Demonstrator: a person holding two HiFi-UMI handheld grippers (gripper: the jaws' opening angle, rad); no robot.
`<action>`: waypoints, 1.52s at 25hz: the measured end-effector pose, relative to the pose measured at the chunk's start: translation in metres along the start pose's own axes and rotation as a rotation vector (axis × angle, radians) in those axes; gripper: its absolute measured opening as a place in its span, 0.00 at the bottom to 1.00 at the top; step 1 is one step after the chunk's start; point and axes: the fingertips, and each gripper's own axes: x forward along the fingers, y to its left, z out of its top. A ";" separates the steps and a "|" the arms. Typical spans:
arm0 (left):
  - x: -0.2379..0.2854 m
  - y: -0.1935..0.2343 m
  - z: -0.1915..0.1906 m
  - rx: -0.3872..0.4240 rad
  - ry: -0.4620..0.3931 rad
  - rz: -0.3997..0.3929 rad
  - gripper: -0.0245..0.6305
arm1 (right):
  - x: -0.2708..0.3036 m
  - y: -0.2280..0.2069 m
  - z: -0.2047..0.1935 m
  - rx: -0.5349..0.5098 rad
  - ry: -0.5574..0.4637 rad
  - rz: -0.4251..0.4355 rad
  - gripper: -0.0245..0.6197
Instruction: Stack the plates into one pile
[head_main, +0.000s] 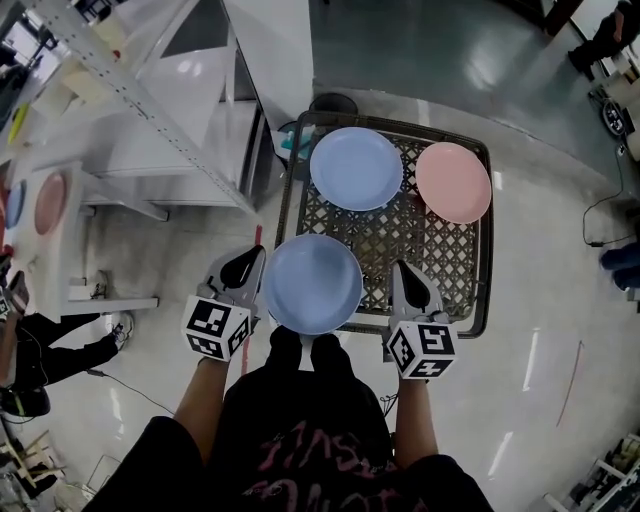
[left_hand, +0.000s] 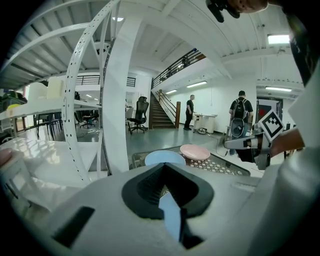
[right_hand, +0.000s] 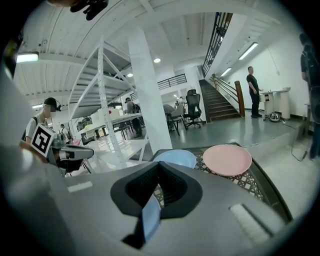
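Three plates lie on the mesh top of a cart (head_main: 483, 250): a blue plate (head_main: 356, 168) at the far middle, a pink plate (head_main: 453, 181) at the far right, and a second blue plate (head_main: 312, 283) at the near edge. My left gripper (head_main: 246, 264) is shut, its tip right beside that near plate's left rim; I cannot tell whether it touches. My right gripper (head_main: 403, 270) is shut too, a short gap to the right of the same plate. The left gripper view shows the far blue plate (left_hand: 164, 157) and the pink plate (left_hand: 195, 151) ahead. The right gripper view shows the same blue plate (right_hand: 174, 158) and pink plate (right_hand: 227, 159).
A white metal rack (head_main: 150, 110) stands close to the cart's left side, with a pink plate (head_main: 50, 202) on a stand further left. A person's legs (head_main: 60, 350) are on the floor at the left. Cables run along the floor (head_main: 600, 215) on the right.
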 end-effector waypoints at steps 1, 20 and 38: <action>0.000 0.001 -0.003 -0.007 0.004 0.001 0.03 | 0.001 0.001 -0.003 0.002 0.006 0.003 0.06; 0.006 0.003 -0.102 -0.092 0.167 -0.021 0.03 | 0.020 0.012 -0.091 0.050 0.176 -0.007 0.06; 0.025 0.017 -0.166 -0.110 0.282 -0.026 0.23 | 0.036 0.010 -0.171 0.099 0.362 -0.037 0.10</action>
